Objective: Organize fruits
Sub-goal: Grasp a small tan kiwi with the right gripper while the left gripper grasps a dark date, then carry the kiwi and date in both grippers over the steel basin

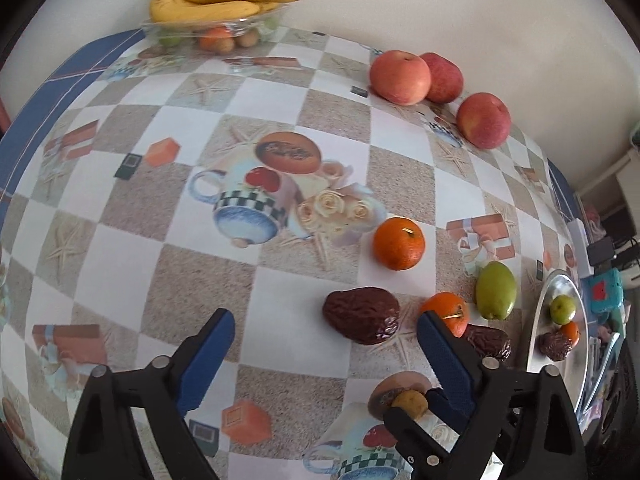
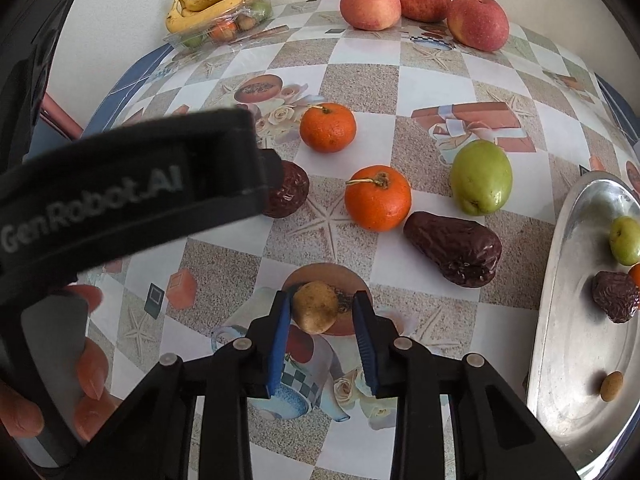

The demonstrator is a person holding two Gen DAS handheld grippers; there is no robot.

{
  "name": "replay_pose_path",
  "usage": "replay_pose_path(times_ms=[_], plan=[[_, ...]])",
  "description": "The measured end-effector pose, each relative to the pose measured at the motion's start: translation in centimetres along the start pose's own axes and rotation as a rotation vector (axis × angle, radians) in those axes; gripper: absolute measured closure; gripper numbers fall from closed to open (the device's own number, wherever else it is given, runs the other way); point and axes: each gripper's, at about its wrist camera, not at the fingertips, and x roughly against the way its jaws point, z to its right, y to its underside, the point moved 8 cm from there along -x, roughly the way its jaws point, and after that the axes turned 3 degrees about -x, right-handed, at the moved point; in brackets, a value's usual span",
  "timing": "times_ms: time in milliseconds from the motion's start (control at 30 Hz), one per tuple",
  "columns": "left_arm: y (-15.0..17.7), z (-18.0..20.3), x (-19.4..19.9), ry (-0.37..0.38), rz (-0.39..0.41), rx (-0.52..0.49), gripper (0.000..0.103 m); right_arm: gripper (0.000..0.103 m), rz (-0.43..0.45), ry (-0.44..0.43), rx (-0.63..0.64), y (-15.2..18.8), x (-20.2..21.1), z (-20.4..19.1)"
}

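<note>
My right gripper (image 2: pixel 322 308) has its blue pads around a small tan round fruit (image 2: pixel 315 307); the left pad touches it, a small gap shows at the right pad. That fruit also shows in the left wrist view (image 1: pixel 410 403). My left gripper (image 1: pixel 326 334) is open and empty, with a dark red date (image 1: pixel 362 315) between and just beyond its fingers. Two mandarins (image 2: pixel 328 128) (image 2: pixel 378 198), a green fruit (image 2: pixel 481 177) and a second date (image 2: pixel 454 248) lie on the tablecloth. A silver plate (image 2: pixel 568 280) at the right holds a green fruit, a date, a mandarin and a small tan fruit.
Three apples (image 2: pixel 424 10) sit at the far edge by the wall. A clear tray (image 2: pixel 222 28) with bananas and small fruits stands at the far left. The left gripper's black body (image 2: pixel 132 184) and the person's hand (image 2: pixel 90 368) fill the left of the right wrist view.
</note>
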Motion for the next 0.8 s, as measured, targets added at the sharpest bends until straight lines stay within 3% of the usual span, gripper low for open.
replay_pose_path(times_ms=[100, 200, 333, 500, 800], plan=[[-0.1, 0.6, -0.9, 0.033, -0.011, -0.006, 0.018, 0.078, 0.003, -0.005, -0.007, -0.1, 0.3, 0.2], [-0.2, 1.2, -1.7, 0.051, -0.016, -0.013, 0.026, 0.078, 0.007, 0.005, -0.016, -0.2, 0.4, 0.7], [0.1, 1.4, -2.0, 0.059, -0.025, -0.022, 0.054, 0.078, 0.006, 0.001, -0.045, -0.3, 0.6, 1.7], [0.2, 0.1, -1.4, 0.035, -0.034, 0.028, 0.054, 0.078, 0.028, -0.007, -0.092, -0.7, 1.3, 3.1], [-0.7, -3.6, 1.0, -0.012, 0.025, 0.170, 0.054, 0.078, 0.106, -0.037, -0.168, -1.2, 4.4, 5.4]])
